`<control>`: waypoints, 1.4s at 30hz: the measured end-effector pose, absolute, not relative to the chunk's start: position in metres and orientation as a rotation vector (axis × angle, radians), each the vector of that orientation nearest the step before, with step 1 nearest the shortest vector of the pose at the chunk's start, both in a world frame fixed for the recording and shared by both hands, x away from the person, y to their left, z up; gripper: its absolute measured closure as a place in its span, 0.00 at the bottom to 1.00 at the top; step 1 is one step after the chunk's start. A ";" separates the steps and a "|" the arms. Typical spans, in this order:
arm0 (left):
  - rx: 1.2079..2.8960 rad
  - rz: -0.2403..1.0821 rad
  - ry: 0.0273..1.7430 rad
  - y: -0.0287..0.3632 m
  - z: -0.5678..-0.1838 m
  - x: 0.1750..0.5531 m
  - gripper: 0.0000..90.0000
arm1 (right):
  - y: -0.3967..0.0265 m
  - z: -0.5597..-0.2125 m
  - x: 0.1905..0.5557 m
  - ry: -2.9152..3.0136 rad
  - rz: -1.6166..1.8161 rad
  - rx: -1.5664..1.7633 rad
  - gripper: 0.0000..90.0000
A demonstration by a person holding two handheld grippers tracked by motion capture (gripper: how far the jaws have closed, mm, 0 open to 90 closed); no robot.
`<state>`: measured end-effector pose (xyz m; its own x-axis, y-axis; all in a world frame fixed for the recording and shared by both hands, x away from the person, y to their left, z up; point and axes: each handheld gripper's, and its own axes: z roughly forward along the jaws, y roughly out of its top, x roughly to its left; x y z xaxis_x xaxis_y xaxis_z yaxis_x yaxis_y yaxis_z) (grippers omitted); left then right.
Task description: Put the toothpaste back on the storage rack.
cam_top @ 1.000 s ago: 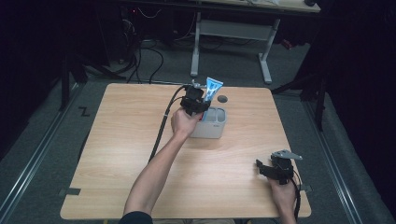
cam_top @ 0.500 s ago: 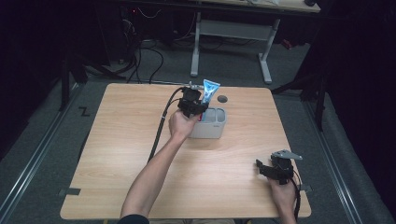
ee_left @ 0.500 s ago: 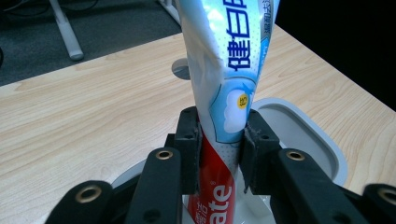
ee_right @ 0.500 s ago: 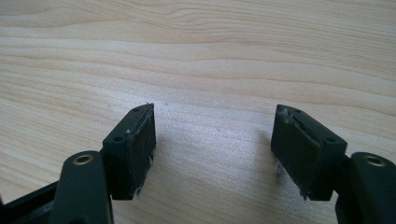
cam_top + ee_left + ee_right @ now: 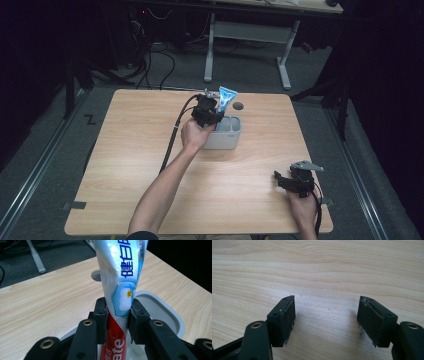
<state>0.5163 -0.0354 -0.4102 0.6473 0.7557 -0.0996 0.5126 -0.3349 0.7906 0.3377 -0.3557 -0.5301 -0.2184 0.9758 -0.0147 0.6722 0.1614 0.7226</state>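
My left gripper (image 5: 210,116) is shut on a blue, white and red toothpaste tube (image 5: 225,99), held upright over a white rounded box (image 5: 227,136) in the middle of the table. In the left gripper view the tube (image 5: 120,285) stands pinched between the two black pads, and its red lower end reaches down into the box (image 5: 165,312). My right gripper (image 5: 289,181) rests near the table's front right corner. Its jaws stand open in the right gripper view (image 5: 327,317) with bare wood between them.
The wooden table (image 5: 125,150) has a round cable hole (image 5: 238,106) just behind the box. The left gripper's black cable (image 5: 175,135) trails across the table. A white desk frame (image 5: 250,35) stands on the floor beyond.
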 end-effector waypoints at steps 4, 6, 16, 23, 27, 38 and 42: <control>2.029 0.373 0.978 -0.037 -0.410 0.514 0.79 | -0.356 -0.530 0.338 1.958 0.822 1.558 0.34; 2.032 0.377 0.975 -0.038 -0.410 0.514 0.79 | -0.356 -0.530 0.338 1.958 0.823 1.558 0.34; 2.029 0.375 0.965 -0.041 -0.414 0.515 0.80 | -0.356 -0.530 0.338 1.958 0.823 1.558 0.34; 2.084 0.390 0.952 -0.044 -0.419 0.512 0.79 | -0.356 -0.530 0.338 1.958 0.824 1.559 0.34; 2.085 0.383 0.963 -0.043 -0.422 0.512 0.79 | -0.356 -0.530 0.338 1.958 0.823 1.559 0.34; 2.094 0.358 0.981 -0.039 -0.427 0.512 0.78 | -0.356 -0.530 0.338 1.958 0.823 1.559 0.34; 2.093 0.359 0.983 -0.039 -0.427 0.512 0.78 | -0.356 -0.530 0.338 1.958 0.823 1.558 0.34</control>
<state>0.5120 -0.0390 -0.4270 0.6608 0.7473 -0.0694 0.5270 -0.3962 0.7518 0.3377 -0.3557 -0.5301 -0.2185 0.9757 -0.0145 0.6721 0.1612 0.7227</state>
